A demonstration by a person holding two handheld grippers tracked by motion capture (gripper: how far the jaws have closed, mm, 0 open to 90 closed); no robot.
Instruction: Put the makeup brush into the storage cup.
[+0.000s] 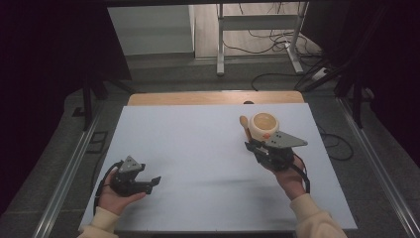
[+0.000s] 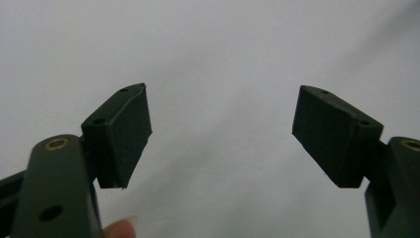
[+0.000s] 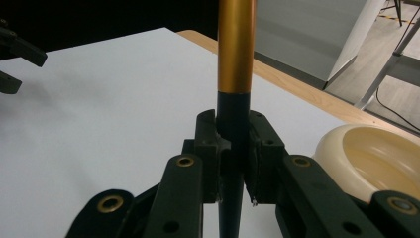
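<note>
One cream bowl, empty, beside the spoon-gripping right tongs.

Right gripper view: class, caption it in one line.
Right gripper shut on a gold-and-black handle, cream bowl beside it on the white table.

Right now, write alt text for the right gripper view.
The right tongs are shut on the black lower part of an upright gold-and-black handle. A cream bowl sits to the right on the white table.
</note>
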